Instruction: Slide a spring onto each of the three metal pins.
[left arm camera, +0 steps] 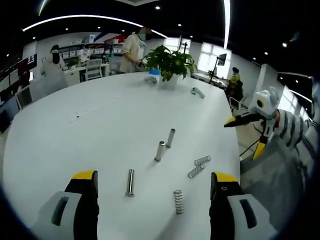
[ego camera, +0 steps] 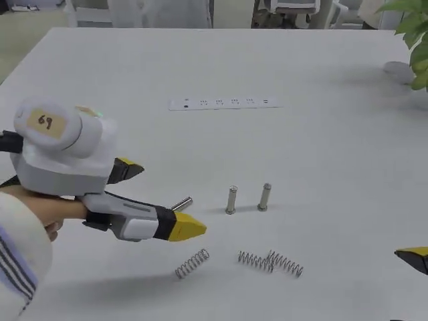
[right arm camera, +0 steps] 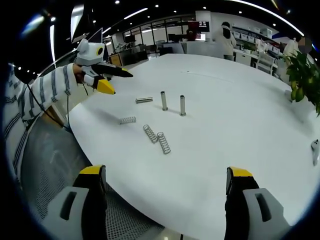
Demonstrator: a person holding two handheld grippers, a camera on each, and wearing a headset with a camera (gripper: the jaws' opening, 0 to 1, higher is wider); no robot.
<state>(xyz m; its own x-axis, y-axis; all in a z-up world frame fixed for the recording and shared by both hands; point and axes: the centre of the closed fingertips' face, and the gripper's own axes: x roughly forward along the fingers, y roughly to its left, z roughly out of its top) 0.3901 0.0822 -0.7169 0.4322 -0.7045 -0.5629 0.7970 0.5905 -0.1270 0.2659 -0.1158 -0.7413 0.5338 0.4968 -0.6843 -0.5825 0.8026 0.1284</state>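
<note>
Two metal pins [ego camera: 231,199] [ego camera: 265,196] stand upright on the white table, and a third pin [ego camera: 182,203] lies on its side to their left. In front of them lie three loose springs [ego camera: 192,263] [ego camera: 255,261] [ego camera: 286,263], two of them touching. My left gripper [ego camera: 160,198] is open, its yellow tips on either side of the lying pin [left arm camera: 130,182] and a little above the table. My right gripper [right arm camera: 166,172] is open and holds nothing, back near the table's front edge; one yellow tip shows at the head view's right border. The springs [right arm camera: 150,133] lie ahead of it.
A white power strip [ego camera: 224,103] lies flat on the table beyond the pins. A potted plant [ego camera: 414,40] and a small round white object [ego camera: 399,70] sit at the far right. The table's edge [right arm camera: 100,150] curves close to the right gripper. People stand in the room behind.
</note>
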